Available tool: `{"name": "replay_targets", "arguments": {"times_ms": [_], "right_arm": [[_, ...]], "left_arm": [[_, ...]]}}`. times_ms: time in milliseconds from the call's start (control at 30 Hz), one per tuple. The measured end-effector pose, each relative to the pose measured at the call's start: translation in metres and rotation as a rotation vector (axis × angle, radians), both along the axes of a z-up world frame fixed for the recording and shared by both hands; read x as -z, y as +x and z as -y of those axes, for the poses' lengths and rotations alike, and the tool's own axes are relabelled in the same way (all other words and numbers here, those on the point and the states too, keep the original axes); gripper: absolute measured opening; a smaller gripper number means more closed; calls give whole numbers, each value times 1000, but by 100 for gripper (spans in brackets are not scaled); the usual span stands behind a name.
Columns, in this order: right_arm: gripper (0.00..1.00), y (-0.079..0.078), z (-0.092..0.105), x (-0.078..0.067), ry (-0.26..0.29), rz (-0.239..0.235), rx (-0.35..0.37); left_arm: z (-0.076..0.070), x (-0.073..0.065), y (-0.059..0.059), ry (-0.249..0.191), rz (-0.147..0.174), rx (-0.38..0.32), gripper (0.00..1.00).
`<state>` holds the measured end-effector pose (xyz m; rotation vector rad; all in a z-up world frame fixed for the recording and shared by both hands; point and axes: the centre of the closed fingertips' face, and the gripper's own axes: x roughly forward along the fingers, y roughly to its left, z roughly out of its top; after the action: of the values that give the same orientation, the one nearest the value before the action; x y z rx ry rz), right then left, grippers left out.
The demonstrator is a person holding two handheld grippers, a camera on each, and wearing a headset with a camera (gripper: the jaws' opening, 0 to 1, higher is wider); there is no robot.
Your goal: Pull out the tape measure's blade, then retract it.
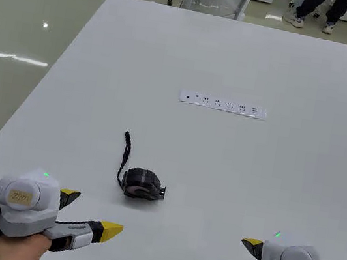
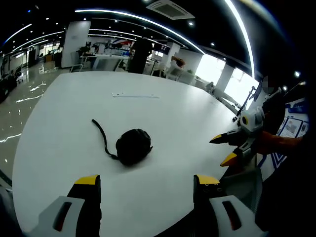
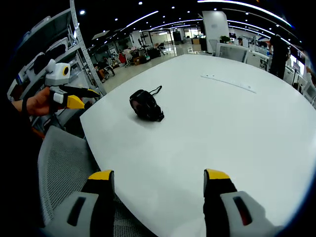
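Nearest you, your left tongs (image 1: 96, 211) and right tongs (image 1: 226, 257) hover low over the near edge of the counter (image 1: 251, 182). Both are spread wide and hold nothing. A little farther out, between them but nearer the left tongs, the tape measure (image 1: 142, 184) lies on the counter. Its case is dark, its blade is wound in, and its wrist strap (image 1: 124, 155) trails away from you. Well beyond it lies a white power strip (image 1: 222, 104), apart from the work.

You look to be at the very start: nothing is gripped and the blade isn't out. As I judge it, the next move calls for one tongs to clamp the case so it can't slide. The other then nips the hook at the blade's mouth, which seems to face your right. That hook is small, so come in square and pull level.
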<state>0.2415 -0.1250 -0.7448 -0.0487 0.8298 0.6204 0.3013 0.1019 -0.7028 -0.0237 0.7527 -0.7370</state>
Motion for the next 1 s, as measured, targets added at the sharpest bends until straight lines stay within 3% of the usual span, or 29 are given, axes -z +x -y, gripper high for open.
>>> {"name": "replay_targets", "arguments": {"times_ms": [400,733,767,1000], "right_arm": [[73,19,-13,2,-11,5,-49],[69,26,-14,3,-18,9,-68],[69,33,-13,13,-68,-1,-145],[69,47,-16,17,-89,-5,-185]], "left_arm": [[-1,3,16,9,5,37,73],[2,4,16,26,4,71,73],[6,5,18,50,8,130,73],[12,7,24,82,13,206,73]]}}
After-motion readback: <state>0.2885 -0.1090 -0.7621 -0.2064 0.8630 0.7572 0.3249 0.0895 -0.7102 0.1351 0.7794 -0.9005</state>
